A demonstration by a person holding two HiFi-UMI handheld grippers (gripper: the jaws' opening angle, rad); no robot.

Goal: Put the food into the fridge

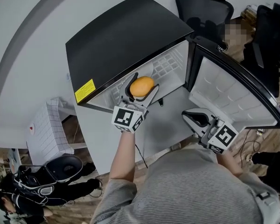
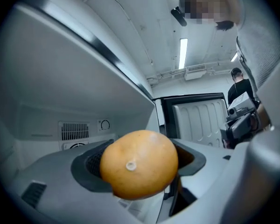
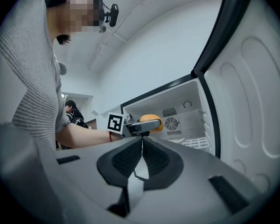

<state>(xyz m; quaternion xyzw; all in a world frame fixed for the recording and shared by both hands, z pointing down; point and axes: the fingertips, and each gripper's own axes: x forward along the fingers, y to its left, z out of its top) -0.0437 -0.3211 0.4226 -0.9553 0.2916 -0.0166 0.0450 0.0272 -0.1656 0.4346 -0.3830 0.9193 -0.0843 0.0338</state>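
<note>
Head view, labels first: a yellow label (image 1: 85,90) sits on the front edge of the black fridge (image 1: 126,36) top, its print too small to read. Each gripper carries a marker cube with black-and-white squares, one on the left (image 1: 128,118) and one on the right (image 1: 224,138); they bear no words. Left gripper view shows a vent grille (image 2: 74,130) and a round dial (image 2: 105,124) on the white back wall, and the markings round the dial cannot be made out. Left gripper (image 1: 143,85) is clenched on the orange (image 1: 142,86), with a dark ribbed pad pressing in from each side, and the fruit fills the gap between them. Right gripper (image 1: 192,116) hangs low beside the open door (image 1: 228,94), well apart from the left. Its own view shows the pads pressed together edge to edge with nothing between them. The orange is round and smooth-skinned, deep yellow-orange with a faint sheen on its upper side, and a small pale stem scar (image 2: 129,165) faces the left camera. It sits in the mouth of the open compartment, just under the fridge's top edge. From the right gripper view it lines up in front of the round fan grille (image 3: 171,123), with a white wire shelf (image 3: 196,143) lower to the right. Whether the fruit touches any surface cannot be told.
</note>
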